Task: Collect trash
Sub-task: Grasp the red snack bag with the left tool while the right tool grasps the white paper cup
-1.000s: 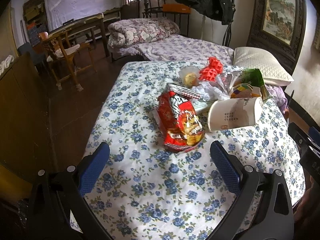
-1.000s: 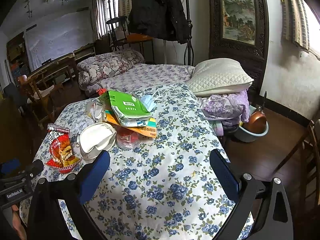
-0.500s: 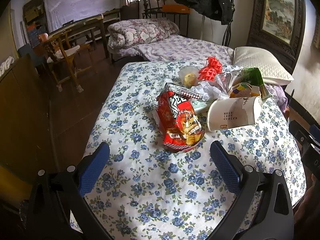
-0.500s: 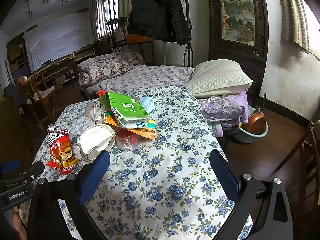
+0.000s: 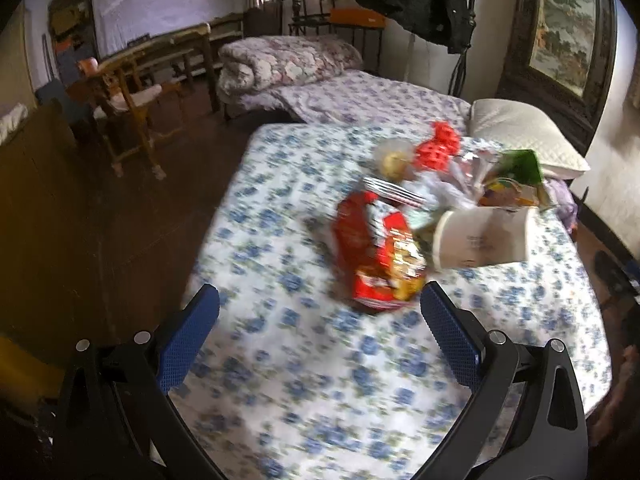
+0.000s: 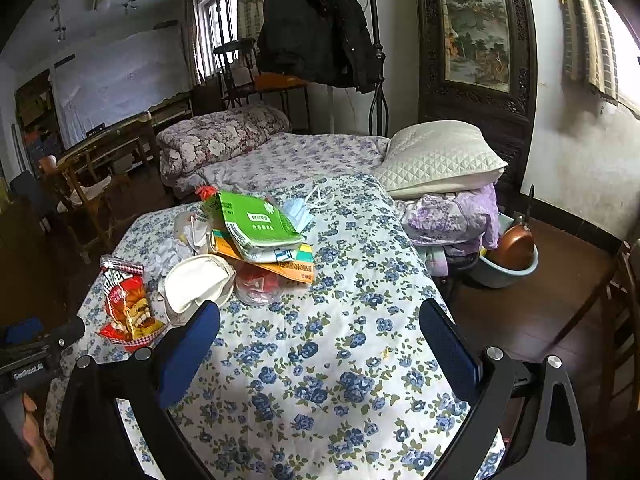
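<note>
A pile of trash lies on the blue-flowered bed cover point(image 6: 340, 352). A red snack bag point(image 5: 380, 252) is nearest my left gripper point(image 5: 318, 320), which is open and empty just short of it. A crushed white paper cup point(image 5: 480, 238) lies to the bag's right. In the right wrist view the snack bag point(image 6: 126, 312), the white cup point(image 6: 196, 284), a green packet point(image 6: 256, 224), an orange packet point(image 6: 288, 268) and a blue face mask point(image 6: 300, 212) show. My right gripper point(image 6: 320, 340) is open and empty above the cover.
A white pillow point(image 6: 440, 160) and folded purple bedding point(image 6: 452, 216) lie at the bed's right. A basin with a brown pan point(image 6: 508, 256) stands on the floor. Wooden chairs point(image 5: 132, 120) stand at the left. A black coat point(image 6: 316, 24) hangs behind.
My left gripper has moved left and towards the snack bag, and its view is now blurred. My right gripper has crept forward a little. Both stay open.
</note>
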`<state>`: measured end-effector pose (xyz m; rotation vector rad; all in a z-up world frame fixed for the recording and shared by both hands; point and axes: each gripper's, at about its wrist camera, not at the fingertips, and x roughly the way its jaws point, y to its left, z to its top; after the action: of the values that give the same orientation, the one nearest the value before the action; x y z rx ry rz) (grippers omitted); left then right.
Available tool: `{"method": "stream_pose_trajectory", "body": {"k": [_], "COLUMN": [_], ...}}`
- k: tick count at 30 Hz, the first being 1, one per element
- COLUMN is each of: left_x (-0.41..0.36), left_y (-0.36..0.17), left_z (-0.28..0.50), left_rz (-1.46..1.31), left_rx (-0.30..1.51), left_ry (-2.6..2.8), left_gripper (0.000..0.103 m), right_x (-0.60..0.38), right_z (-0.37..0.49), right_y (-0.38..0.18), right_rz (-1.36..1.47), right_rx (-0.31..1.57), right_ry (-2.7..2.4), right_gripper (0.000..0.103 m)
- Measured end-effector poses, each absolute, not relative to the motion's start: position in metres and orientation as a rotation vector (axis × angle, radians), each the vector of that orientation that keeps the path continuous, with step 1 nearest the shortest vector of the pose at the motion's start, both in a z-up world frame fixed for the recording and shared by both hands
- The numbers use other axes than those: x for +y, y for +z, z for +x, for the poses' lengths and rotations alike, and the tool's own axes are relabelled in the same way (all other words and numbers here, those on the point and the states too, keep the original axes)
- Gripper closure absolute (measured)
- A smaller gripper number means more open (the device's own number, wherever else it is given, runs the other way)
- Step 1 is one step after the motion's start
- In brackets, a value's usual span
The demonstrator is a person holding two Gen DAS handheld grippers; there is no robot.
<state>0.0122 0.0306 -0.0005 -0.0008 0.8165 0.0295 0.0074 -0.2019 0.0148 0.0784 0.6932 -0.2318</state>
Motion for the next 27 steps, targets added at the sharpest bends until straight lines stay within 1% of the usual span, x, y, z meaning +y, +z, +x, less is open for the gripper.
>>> {"method": "stream_pose_trajectory", "body": {"k": [4, 9, 13, 16, 17, 19, 21, 22, 23, 24, 25, 27], "left_x": [0.037, 0.013, 0.001, 0.003, 0.002, 0.002, 0.003, 0.003, 0.002, 0.0, -0.002, 0.0], "left_y": [-0.006, -0.005, -0.03, -0.038, -0.039, -0.042, -0.041, -0.04, -0.038, -0.036, -0.03, -0.018], "left_z": [0.021, 0.043, 0.07, 0.082, 0.087, 0.094, 0.097, 0.097, 0.094, 0.09, 0.081, 0.064], "left_rz": [-0.086, -0.063, -0.063, -0.093, -0.102, -0.113, -0.135, -0.137, -0.131, -0.123, -0.109, -0.102], "left_rx": [0.868, 0.897, 0.993, 1.024, 1.033, 1.057, 1.048, 1.043, 1.032, 1.02, 1.004, 0.955], "left_ry": [-0.026, -0.086, -0.068, -0.07, -0.082, -0.106, -0.126, -0.137, -0.144, -0.163, -0.184, -0.197], "left_gripper": [0.007, 0.007, 0.007, 0.02, 0.027, 0.035, 0.05, 0.055, 0.069, 0.079, 0.083, 0.083], "right_x": [-0.207, -0.211, -0.212, -0.214, -0.214, -0.214, -0.212, -0.211, -0.21, -0.208, -0.207, -0.204], "right_z": [0.006, 0.004, 0.002, 0.004, 0.004, 0.004, 0.006, 0.006, 0.007, 0.008, 0.009, 0.011], "right_y": [0.018, 0.021, 0.026, 0.025, 0.025, 0.024, 0.023, 0.022, 0.02, 0.018, 0.016, 0.013], "right_rz": [0.104, 0.127, 0.161, 0.169, 0.167, 0.166, 0.157, 0.15, 0.142, 0.135, 0.13, 0.114], "right_rx": [0.686, 0.677, 0.66, 0.668, 0.669, 0.664, 0.665, 0.67, 0.678, 0.685, 0.691, 0.701], "right_ry": [-0.219, -0.2, -0.172, -0.166, -0.169, -0.172, -0.17, -0.17, -0.169, -0.168, -0.166, -0.167], "right_gripper": [0.006, 0.006, 0.006, 0.006, 0.006, 0.006, 0.006, 0.006, 0.006, 0.006, 0.006, 0.006]}}
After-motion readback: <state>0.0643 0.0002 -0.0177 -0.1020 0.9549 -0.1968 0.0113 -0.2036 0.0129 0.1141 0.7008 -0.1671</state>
